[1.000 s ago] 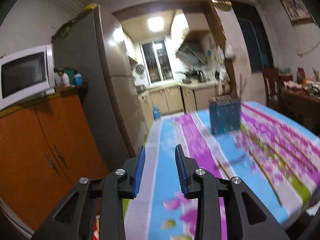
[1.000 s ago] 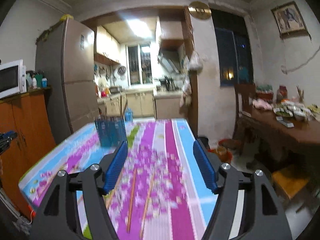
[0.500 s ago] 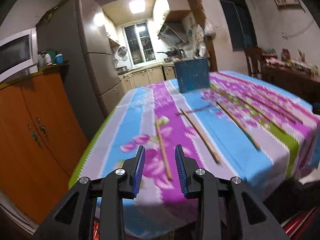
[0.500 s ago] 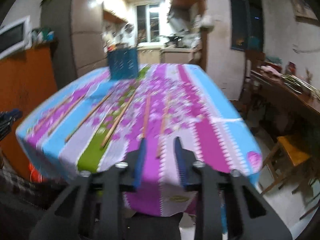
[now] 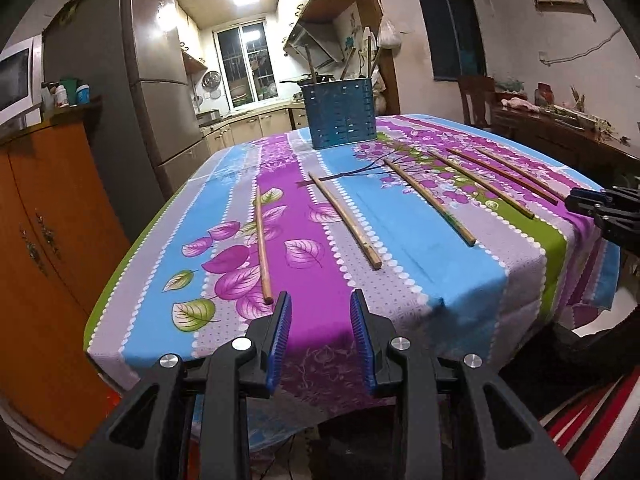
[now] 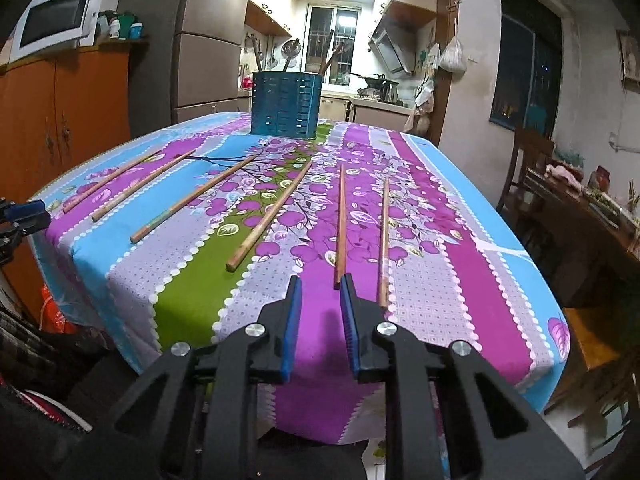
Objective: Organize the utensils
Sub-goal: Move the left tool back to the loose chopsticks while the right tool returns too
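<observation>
Starting from the left, our left gripper (image 5: 320,316) hangs just before the near edge of the table (image 5: 400,288), its jaws parted and holding nothing. The leftmost chopstick (image 5: 262,244) lies close ahead of the left finger, with its end near the table edge. If we close there without aligning first, we think the pad may only push the end sideways, and the thin round stick can roll on the cloth or slide off the edge.

Further right lie the second chopstick (image 5: 346,220) and the third chopstick (image 5: 430,200), all spread like a fan and well apart from each other. The blue utensil holder (image 6: 286,104) stands at the far end of the table and already has some utensils upright in it. It looks light, so a chopstick that comes in at an angle could knock against its rim or catch on what stands inside.

On the right, our right gripper (image 6: 320,300) is also open by a narrow gap and empty. The dark chopstick (image 6: 341,220) ends just before its right finger, and the reddish chopstick (image 6: 385,236) lies just beside it. Here the risk, in our judgement, is to pinch both, or to nudge one while taking the other. The cloth may also wrinkle if the fingers press too low.
</observation>
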Tool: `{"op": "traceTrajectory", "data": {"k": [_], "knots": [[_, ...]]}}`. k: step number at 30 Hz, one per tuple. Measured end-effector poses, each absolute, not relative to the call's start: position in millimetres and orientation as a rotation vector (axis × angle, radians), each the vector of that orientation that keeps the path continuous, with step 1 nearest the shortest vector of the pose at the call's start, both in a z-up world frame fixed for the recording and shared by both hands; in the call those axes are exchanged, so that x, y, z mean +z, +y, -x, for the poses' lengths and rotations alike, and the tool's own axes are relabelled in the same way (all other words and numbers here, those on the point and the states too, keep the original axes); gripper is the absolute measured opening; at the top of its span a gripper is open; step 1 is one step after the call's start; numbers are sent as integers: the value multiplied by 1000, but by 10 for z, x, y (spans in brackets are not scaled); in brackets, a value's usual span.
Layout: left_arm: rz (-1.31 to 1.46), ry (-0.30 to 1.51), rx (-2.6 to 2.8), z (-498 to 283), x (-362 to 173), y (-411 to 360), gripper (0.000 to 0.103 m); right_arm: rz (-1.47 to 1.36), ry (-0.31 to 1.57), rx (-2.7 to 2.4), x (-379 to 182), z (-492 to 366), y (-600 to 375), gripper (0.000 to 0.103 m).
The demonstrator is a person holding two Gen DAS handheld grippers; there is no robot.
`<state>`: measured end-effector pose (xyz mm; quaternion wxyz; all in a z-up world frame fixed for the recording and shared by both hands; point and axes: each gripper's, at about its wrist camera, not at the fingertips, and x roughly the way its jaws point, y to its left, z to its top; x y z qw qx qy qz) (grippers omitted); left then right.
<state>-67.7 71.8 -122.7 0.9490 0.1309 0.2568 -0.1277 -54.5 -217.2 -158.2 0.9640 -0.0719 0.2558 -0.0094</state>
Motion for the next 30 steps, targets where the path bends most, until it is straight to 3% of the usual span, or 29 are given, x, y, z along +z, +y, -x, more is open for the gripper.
{"op": "traceTrajectory", "data": {"k": [30], "knots": [[-308,526,-181,388,-1319,936,32,46,551,-46,-1665,233,-2316,19]]}}
